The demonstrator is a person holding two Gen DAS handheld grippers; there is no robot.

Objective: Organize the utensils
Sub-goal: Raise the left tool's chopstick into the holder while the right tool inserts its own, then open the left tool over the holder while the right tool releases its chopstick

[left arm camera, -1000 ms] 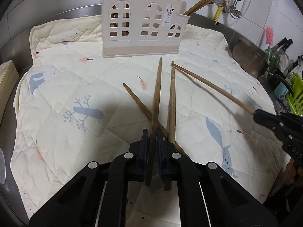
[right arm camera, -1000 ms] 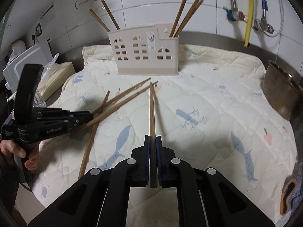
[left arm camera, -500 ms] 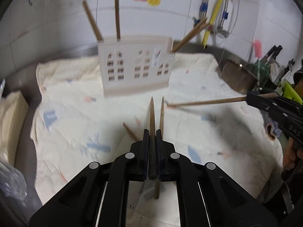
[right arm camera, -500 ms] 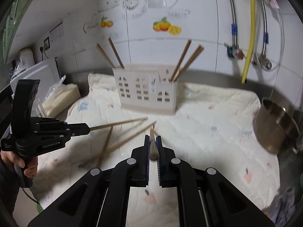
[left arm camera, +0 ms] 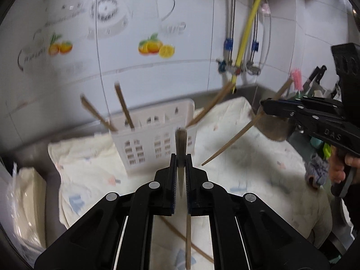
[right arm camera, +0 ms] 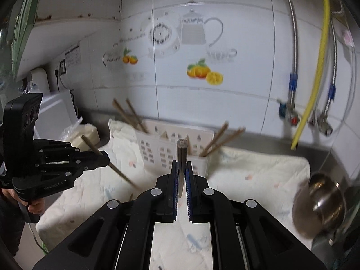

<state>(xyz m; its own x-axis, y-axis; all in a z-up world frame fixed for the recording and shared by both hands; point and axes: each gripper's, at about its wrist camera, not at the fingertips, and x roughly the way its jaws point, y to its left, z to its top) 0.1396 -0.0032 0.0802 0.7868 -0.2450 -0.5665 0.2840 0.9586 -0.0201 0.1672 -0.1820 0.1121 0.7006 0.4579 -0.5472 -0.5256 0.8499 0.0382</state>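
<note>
In the left wrist view, the letters "DAS" stand in pale relief on the black body of the right gripper (left arm camera: 262, 107), at the right edge of the frame. In the right wrist view, "GenRobot.AI" is printed in small light letters along the lower body of the left gripper (right arm camera: 107, 160), at the left of the frame. The wall tiles (right arm camera: 191, 45) carry a grey teapot-and-cup decal with script lettering beside the orange fruit, too blurred to read. A small chart beside the wall socket at the upper left is also illegible.
</note>
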